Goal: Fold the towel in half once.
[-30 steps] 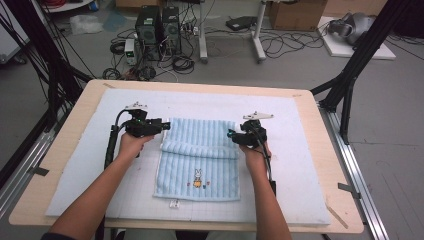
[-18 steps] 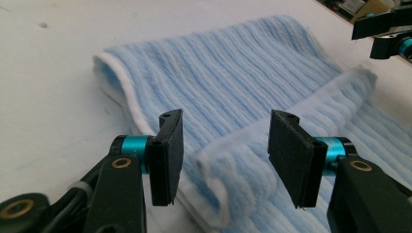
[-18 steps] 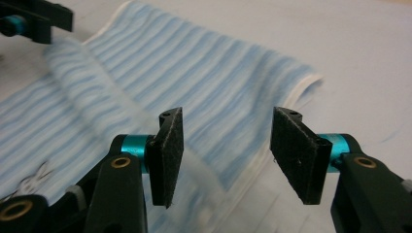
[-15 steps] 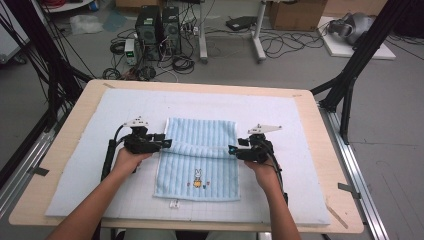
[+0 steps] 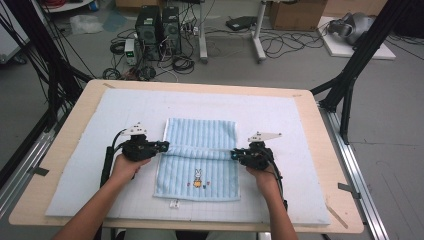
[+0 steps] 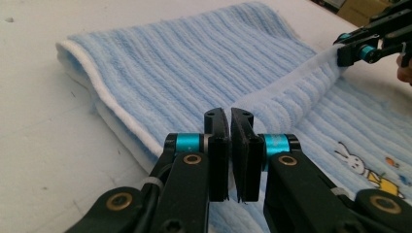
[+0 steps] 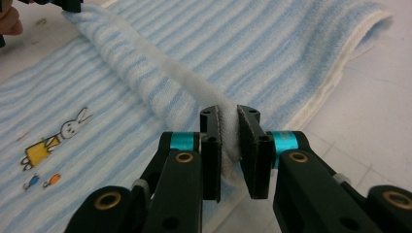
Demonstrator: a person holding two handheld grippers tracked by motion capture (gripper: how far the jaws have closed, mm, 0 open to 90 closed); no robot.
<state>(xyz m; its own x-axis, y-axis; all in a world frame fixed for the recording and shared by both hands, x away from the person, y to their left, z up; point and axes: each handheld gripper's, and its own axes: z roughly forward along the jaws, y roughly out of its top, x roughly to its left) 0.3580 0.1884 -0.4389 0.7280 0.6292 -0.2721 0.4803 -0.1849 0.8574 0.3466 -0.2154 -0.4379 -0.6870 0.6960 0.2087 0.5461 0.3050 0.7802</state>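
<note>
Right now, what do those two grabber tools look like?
Both are black. The left tool and right tool have flat black pads, turquoise rings and brass-coloured pins. Each carries a grey three-cornered plate and trails a black cable. The forearms are bare, without sleeves.

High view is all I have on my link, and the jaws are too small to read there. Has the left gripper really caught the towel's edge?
Observer: Yes. In the left gripper view the left gripper is shut on a raised fold of the blue striped towel.
Operator: And the right one?
Observer: The right gripper pinches white terry between its pads; its jaws have just been closing too.
Operator: Is the cloth between them slack?
Observer: No, a ridge of towel runs from one gripper to the other.
</note>
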